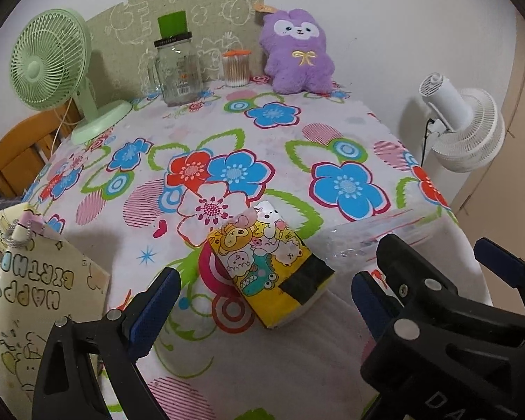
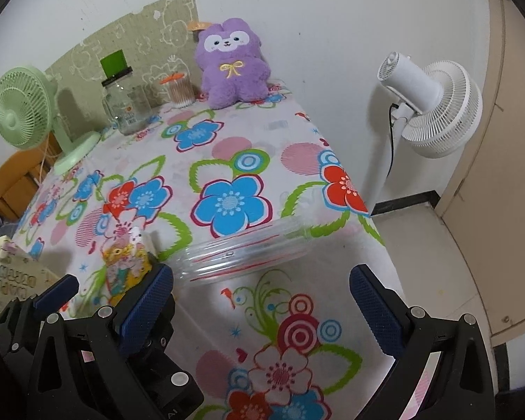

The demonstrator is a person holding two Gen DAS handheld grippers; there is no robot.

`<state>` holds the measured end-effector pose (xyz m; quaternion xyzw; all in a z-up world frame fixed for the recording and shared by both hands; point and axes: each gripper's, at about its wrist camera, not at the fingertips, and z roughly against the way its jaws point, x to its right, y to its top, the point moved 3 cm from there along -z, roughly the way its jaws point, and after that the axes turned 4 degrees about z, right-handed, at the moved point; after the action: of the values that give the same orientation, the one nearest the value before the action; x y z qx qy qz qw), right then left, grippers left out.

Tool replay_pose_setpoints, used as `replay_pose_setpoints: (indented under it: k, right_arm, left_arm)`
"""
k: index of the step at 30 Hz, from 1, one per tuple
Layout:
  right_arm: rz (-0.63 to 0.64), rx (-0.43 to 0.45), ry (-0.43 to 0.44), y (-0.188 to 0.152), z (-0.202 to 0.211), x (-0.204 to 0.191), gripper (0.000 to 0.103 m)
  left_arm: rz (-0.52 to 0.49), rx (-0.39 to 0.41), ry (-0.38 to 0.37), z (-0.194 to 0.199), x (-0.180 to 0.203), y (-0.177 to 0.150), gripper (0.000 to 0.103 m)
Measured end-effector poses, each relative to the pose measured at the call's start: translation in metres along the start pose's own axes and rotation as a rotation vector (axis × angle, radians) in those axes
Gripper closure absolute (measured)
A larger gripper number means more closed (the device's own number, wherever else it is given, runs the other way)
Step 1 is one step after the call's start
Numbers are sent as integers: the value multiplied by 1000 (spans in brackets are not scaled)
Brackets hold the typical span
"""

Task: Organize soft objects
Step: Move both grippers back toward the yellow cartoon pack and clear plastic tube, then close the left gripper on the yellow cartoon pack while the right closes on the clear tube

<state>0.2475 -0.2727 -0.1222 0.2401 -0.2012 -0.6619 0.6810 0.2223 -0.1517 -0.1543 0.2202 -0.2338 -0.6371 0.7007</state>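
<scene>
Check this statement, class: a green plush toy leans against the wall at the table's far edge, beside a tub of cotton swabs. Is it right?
Not quite. The plush toy is purple, not green, as the left wrist view shows. It does lean against the wall at the far edge, beside the tub of cotton swabs.

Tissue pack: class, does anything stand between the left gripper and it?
Nothing visible does. The tissue pack lies on the floral tablecloth just ahead of the open left gripper, bare cloth between them.

Both wrist views look from the near edge across the floral table [image 1: 297,140] toward the far wall, sharing the tabletop.
</scene>
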Motion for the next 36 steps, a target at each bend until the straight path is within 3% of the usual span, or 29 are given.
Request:
replay_pose_setpoints:
  k: [6,13,21,36]
  right_arm:
    - [21,-8,9,6,-14,-2,1]
    - [28,-24,19,13,-33,-5,1]
    - [86,-33,26,17,-47,-16,1]
    - [93,-51,58,11,-50,-17,36]
  left_arm:
    - [-12,10,11,-8,5,4,4]
    - [12,-33,-8,-21,2,7,6]
    - [4,-59,-30,-30,-3,5,23]
    - [-46,-40,-55,-25,1,3,41]
